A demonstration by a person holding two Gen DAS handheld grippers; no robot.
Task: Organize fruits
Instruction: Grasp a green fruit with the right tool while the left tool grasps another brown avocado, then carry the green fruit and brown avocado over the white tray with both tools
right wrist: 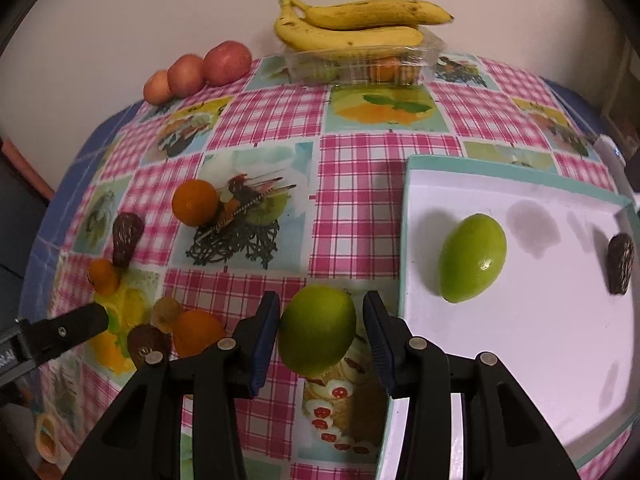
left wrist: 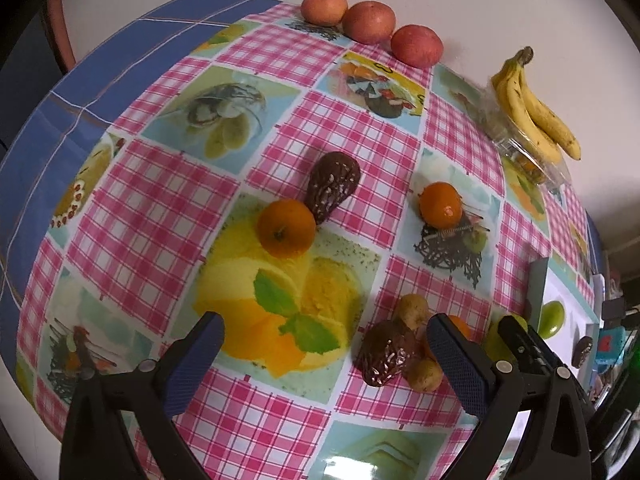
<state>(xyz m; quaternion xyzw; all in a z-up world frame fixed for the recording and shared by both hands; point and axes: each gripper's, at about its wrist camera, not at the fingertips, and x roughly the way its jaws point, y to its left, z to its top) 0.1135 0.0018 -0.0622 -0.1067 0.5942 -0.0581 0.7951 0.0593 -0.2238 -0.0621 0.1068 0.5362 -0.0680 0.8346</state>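
Two fruits in tray so far: green fruit (right wrist: 472, 258) and brown fruit (right wrist: 621, 263), well apart, rest of tray bare
tray (right wrist: 520, 360): white, teal rim, on the right of the table (right wrist: 352, 208); holds only those two
bananas (right wrist: 360, 24): on top of a clear box (right wrist: 360, 66) at the back wall; look parked, can't tell if that counts as sorted
apples (left wrist: 370, 22): three in a row at the back edge, touching; same doubt
oranges: one alone mid-table (right wrist: 195, 202), one touching a brown fruit (left wrist: 286, 228), one in the near pile (right wrist: 198, 332); all outside tray
brown fruits loose: one by the orange (left wrist: 333, 184), one in the pile (left wrist: 386, 354)
small tan fruits (left wrist: 414, 310): two in the pile, touching the brown one
right gripper (right wrist: 320, 332): jaws part open either side of a second green fruit (right wrist: 316, 328), just left of the tray rim; left pad at or near the skin, right pad shows a gap, so not clamped as far as I can tell
left gripper (left wrist: 324, 356): wide open, nothing between the pads, low over the table beside the pile
progress: early, most fruit left on the cloth
left to do: green fruit into tray next by my guess, then pile, oranges, brown fruits
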